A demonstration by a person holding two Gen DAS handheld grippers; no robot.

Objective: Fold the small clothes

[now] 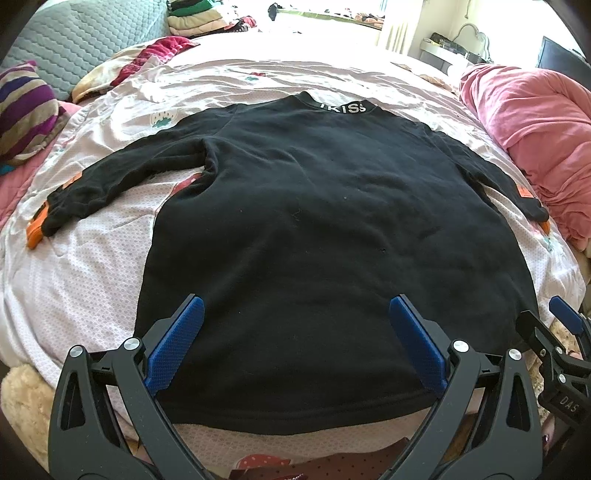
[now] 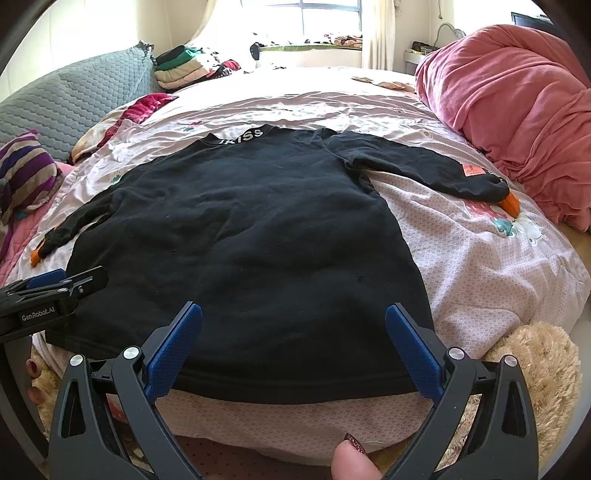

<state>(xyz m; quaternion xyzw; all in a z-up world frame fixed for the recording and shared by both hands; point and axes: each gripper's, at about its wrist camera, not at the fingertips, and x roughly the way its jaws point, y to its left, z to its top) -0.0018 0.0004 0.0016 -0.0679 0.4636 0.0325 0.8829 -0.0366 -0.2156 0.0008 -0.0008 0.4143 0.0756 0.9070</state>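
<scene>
Black sweater (image 1: 314, 221) lies flat on the bed (image 1: 92, 277); both my grippers (image 1: 295, 343) (image 2: 293, 347) hover with jaws apart. I'd pinch a sleeve (image 2: 424, 170) cuff and fold inward.

— What can't you make out from where you sit?

— My own left gripper (image 1: 293, 339) covers part of the hem of the black sweatshirt (image 1: 314, 206), and its handles run off the bottom edge of the view. My right gripper (image 2: 293, 343) does the same on its side.

— The sleeves?

— The orange cuff (image 1: 35, 230) near the bed's left edge is half tucked under the sleeve. The small orange label (image 2: 472, 170) carries print too tiny to read.

— Anything past the far edge of the bed?

— The folded pile (image 2: 181, 68) is blurred; possibly several garments. The window (image 2: 325, 18) is washed out by glare.
</scene>
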